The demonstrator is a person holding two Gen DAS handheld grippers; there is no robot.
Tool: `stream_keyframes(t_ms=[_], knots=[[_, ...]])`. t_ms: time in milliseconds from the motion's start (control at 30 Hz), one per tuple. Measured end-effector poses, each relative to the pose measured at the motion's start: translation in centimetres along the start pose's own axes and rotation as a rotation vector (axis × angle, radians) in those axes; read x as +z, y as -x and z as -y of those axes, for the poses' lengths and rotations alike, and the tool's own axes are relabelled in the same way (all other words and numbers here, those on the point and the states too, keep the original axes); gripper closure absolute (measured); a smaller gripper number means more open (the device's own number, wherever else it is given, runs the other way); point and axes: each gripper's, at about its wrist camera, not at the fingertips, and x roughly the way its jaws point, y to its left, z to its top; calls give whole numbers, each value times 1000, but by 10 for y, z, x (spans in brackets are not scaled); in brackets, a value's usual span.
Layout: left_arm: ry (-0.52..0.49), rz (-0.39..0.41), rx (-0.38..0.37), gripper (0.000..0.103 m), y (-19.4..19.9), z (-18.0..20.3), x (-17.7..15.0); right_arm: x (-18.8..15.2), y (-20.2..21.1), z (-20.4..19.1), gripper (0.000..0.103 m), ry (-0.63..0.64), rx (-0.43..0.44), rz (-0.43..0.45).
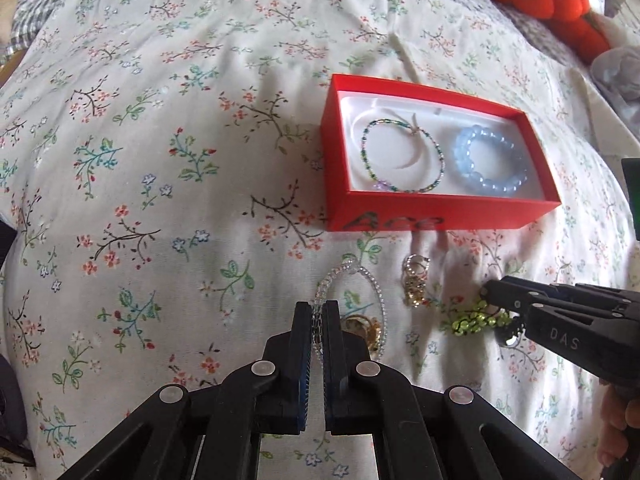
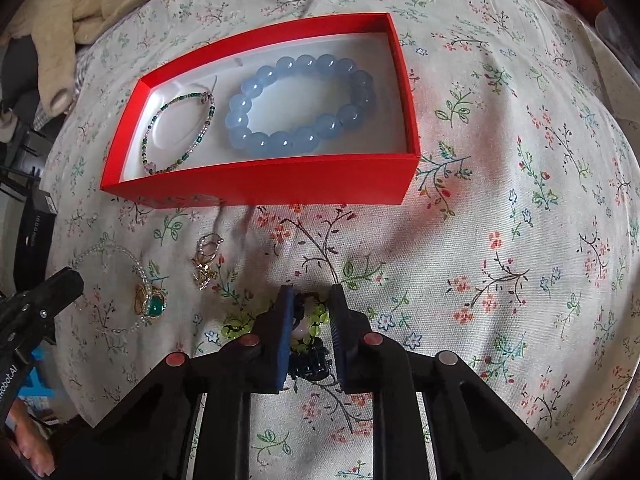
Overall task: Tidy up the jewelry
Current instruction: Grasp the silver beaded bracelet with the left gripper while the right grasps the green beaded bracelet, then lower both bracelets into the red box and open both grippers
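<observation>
Red card forms the open box (image 1: 440, 216), white-lined, lying on the floral bedspread (image 1: 160, 160) ahead of both jaws, its long axis running left to right across the left wrist view. Handwriting on its near wall reads roughly "Ace". Inside, a thin green seed-bead bracelet (image 1: 402, 156) lies flat on the left and a chunky pale blue bead bracelet (image 2: 300, 106) on the right, just beside each other.

The left gripper (image 1: 319, 320) has its jaws drawn narrow and pinched on a clear bead bracelet (image 1: 352, 304), whose oval loop stretches away from the jaws toward the box. Within that loop, just right of the jaws, sits a gold ring with a green stone (image 2: 151, 304). A small cluster of gold rings (image 1: 416, 284) lies further right, between the jaws and the box.

The right gripper (image 2: 310, 304) has its jaws partly open around a yellow-green bead piece (image 2: 240, 326) with a dark claw-like clip (image 2: 310, 364) and a pale bead; whether they grip it I cannot tell. Its side reads "DAS". An orange knitted pumpkin (image 1: 552, 4) lies far beyond the box.
</observation>
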Motion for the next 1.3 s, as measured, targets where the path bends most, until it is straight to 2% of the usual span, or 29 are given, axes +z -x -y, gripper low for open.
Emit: stream_keyframes(t_ms=[67,267,467,567,767,1133,1300], knots=[[7,-4,4,103,-2,-2,0,0,0,-3,94,8,-7,3],[26,-3,4,103,-2,-7,-1,2,13,-5,95,-5,13,44],[41,51,-33,103,10,-5,3,-3,42,-9,96,0,59,118],[61,80,-65,103,17,-2,5,-7,61,-2,96,-25,100,163],[76,147,-154,103,30,8,13,-10,88,4,96,-43,124,241],[114,213,-274,103,29,21,34,2,115,3,95,-78,106,383],[137,243,-376,103,25,36,49,13,119,9,95,-112,95,430]])
